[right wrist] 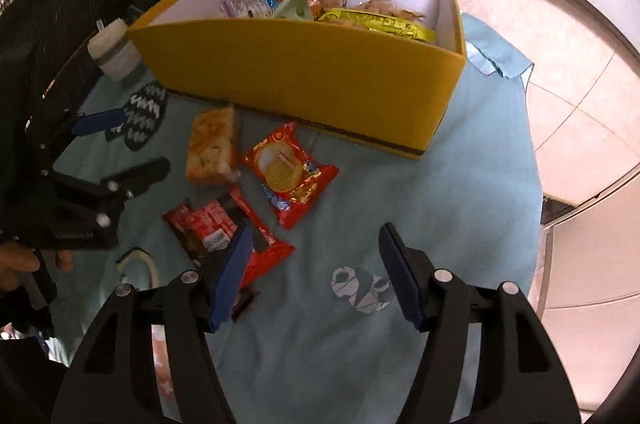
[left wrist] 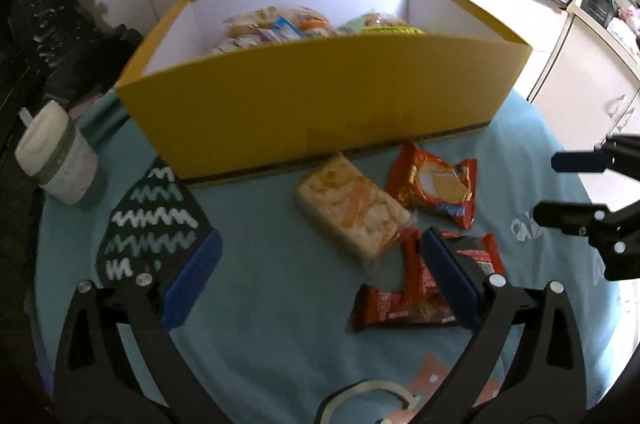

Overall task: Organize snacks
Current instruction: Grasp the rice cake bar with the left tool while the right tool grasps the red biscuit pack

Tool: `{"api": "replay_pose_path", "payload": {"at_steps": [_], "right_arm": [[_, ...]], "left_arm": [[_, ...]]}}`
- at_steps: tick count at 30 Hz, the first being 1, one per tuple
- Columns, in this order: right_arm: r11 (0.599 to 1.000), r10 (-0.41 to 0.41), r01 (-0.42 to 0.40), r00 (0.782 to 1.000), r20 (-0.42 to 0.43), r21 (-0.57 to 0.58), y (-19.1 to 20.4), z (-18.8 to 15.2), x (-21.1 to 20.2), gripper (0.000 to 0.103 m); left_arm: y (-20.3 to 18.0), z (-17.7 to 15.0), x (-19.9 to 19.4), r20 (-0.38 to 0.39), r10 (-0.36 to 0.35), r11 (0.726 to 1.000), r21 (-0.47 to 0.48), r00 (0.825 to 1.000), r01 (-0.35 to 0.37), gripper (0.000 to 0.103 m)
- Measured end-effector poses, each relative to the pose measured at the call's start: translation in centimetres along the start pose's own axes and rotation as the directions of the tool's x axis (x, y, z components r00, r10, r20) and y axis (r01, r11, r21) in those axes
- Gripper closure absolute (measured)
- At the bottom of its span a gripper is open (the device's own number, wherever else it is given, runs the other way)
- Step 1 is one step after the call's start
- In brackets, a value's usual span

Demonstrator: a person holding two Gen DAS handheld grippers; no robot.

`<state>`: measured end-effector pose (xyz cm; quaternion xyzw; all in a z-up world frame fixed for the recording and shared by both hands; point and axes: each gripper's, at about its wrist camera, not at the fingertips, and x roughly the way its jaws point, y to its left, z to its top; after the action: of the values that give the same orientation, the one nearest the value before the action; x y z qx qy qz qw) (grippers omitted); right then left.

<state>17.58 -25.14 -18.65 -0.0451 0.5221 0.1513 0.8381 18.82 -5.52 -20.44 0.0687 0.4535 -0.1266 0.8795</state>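
- On the desk (left wrist: 260, 304), in front of the yellow box (left wrist: 320, 96), four loose snacks lie in a cluster: pale cracker pack (left wrist: 352, 208), red-orange biscuit packet (left wrist: 436, 184), and two dark red bars (left wrist: 404, 308) crossed over each other.
- Your left gripper (left wrist: 320, 280) has jaws spread wide, nothing between them; the cracker pack sits just ahead and slightly right of its centre line, long axis running diagonally from near the box down toward the right pad.
- Your right gripper (right wrist: 316, 272) has jaws partly spread, empty; the bars (right wrist: 228, 228) lie at its left pad, the biscuit packet (right wrist: 290, 176) ahead and left.
- Judgement: left is better lined up for the cracker pack, but you'd need to roll the wrist to cross its short side.
- Box is already well stocked: clear wrapped packs, a yellow pouch (right wrist: 384, 24), a green packet (right wrist: 296, 6); room left near the front wall.
- Lidded cup (left wrist: 60, 156) stands left of the box, off task.
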Motion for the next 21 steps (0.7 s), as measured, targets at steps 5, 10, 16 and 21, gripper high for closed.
{"api": "replay_pose_path", "payload": {"at_steps": [5, 10, 16, 21], "right_arm": [[0.994, -0.047, 0.048, 0.999, 0.009, -0.098, 0.9, 0.6, 1.1, 0.037], [0.991, -0.049, 0.046, 0.999, -0.023, -0.122, 0.8, 0.9, 2.5, 0.037], [0.983, -0.028, 0.031, 0.999, 0.021, -0.181, 1.9, 2.6, 3.8, 0.037], [0.961, -0.053, 0.045, 0.998, -0.020, -0.274, 4.2, 3.9, 7.4, 0.053]], "left_arm": [[-0.9, 1.1, 2.7, 0.011, -0.024, 0.999, -0.030, 1.000, 0.025, 0.002], [-0.6, 1.6, 6.6, -0.051, 0.057, 0.996, -0.061, 0.997, -0.060, 0.002], [2.7, -1.3, 6.6, -0.036, 0.073, 0.992, -0.103, 0.997, -0.076, 0.011], [2.8, -1.0, 7.1, -0.057, 0.048, 0.995, -0.084, 0.997, -0.052, 0.003]]}}
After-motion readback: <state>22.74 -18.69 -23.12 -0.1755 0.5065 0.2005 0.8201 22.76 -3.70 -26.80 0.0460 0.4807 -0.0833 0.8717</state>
